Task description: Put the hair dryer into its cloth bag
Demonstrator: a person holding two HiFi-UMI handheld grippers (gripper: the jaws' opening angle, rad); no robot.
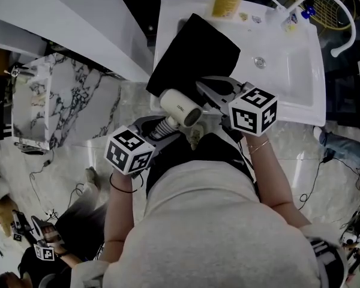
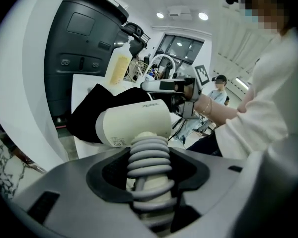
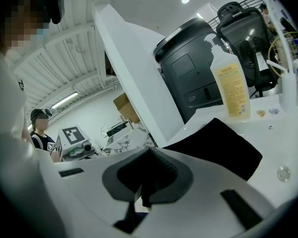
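The hair dryer's shell is smooth, matt cream plastic, its coiled cord grey and rubbery. The cloth bag is matt black fabric. The white surface is glossy.

The hair dryer is small and cream-white, with a short, stubby barrel and a grey cord coiled in tight loops round its handle. It is held clear of any surface, the wrapped handle clamped between the jaws of the left gripper and the barrel lying crosswise above them. The cloth bag is plain black and lies flat and limp on the white counter, beside the sink basin. In the head view the dryer's barrel overlaps the bag's near edge.
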